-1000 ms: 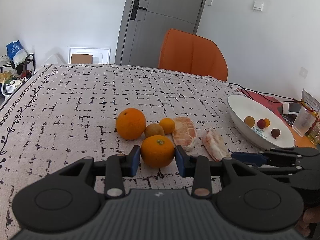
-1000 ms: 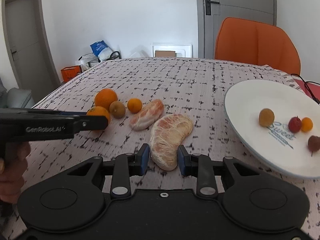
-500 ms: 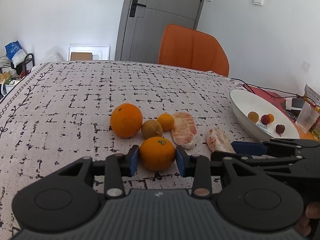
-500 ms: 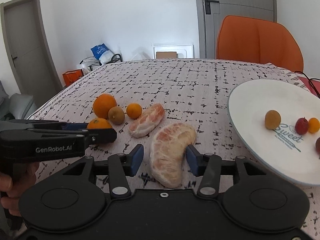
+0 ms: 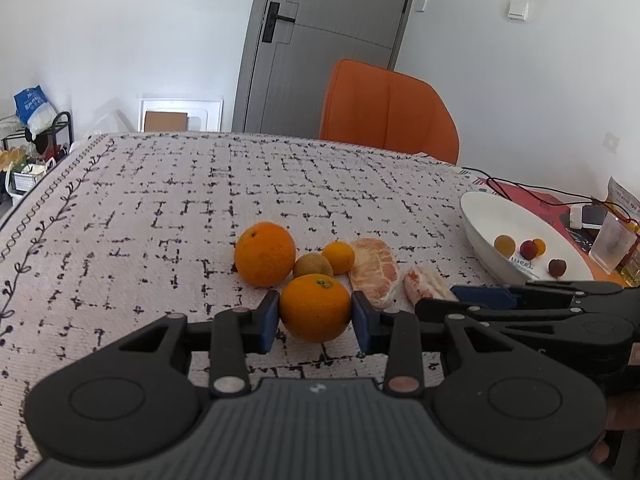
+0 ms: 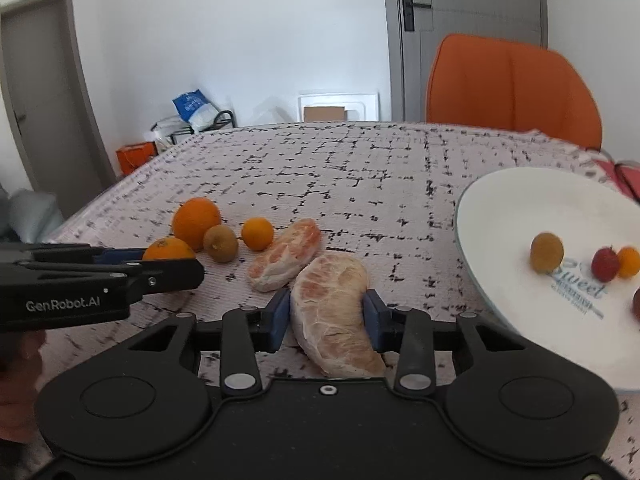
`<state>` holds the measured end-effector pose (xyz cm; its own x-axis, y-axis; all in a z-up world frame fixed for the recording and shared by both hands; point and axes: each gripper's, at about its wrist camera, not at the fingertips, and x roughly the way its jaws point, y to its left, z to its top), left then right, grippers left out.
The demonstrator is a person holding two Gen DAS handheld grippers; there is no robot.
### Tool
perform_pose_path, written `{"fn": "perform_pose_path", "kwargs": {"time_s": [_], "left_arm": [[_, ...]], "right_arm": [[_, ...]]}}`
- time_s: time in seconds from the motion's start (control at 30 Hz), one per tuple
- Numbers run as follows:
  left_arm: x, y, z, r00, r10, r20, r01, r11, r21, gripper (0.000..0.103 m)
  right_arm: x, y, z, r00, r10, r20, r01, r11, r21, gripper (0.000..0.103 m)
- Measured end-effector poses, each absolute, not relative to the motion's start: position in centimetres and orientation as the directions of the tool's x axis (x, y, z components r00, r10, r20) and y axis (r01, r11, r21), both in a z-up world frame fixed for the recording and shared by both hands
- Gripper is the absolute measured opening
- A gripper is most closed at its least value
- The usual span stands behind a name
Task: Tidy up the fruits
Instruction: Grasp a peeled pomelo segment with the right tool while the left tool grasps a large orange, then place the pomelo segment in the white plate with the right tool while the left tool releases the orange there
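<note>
My left gripper (image 5: 315,315) has its blue pads against both sides of a medium orange (image 5: 315,307), clamped on it just above the patterned tablecloth (image 5: 160,216). At 11 o'clock from that orange sits a larger orange (image 5: 265,253). At 12 o'clock, a brown kiwi (image 5: 312,265), touching the larger orange. Behind the kiwi, at 1 o'clock, a small tangerine (image 5: 338,257). At 2 o'clock lies a peeled grapefruit piece (image 5: 374,271), just beside the tangerine.

My right gripper (image 6: 326,316) straddles a second peeled grapefruit piece (image 6: 334,312). The left pad touches its side; the right pad sits right at its other edge, and I cannot tell if that one presses. The piece lies lengthwise between the fingers, its near end hidden by the gripper body. I cannot tell whether it rests on the cloth or is lifted.

From the right wrist, the other grapefruit piece (image 6: 285,254) is at 11 o'clock, nearly touching mine. The left gripper comes in from 9 o'clock with its orange (image 6: 168,249).

White plate (image 6: 500,224) at 3 o'clock, tilted view, holds small fruits: a yellow-brown one (image 6: 547,252), a red one (image 6: 605,264), a small orange one (image 6: 629,261), a dark one cut off at the frame edge.

Orange chair (image 5: 388,114) at 12 o'clock beyond the table, grey door (image 5: 320,40) behind.
</note>
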<state>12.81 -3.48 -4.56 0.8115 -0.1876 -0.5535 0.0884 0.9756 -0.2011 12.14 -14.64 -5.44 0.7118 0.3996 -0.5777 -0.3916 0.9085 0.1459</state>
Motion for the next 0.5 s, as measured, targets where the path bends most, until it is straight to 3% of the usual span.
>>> {"fn": "perform_pose_path", "kwargs": {"time_s": [0.5], "left_arm": [[11.6,-6.2,-2.2,0.847,-0.177,-0.502,0.126,0.983,-0.135,0.037]], "right_arm": [[9.2,-17.7,-2.8,0.763,0.419,-0.492,-0.384,0.906,0.175,0.037]]}}
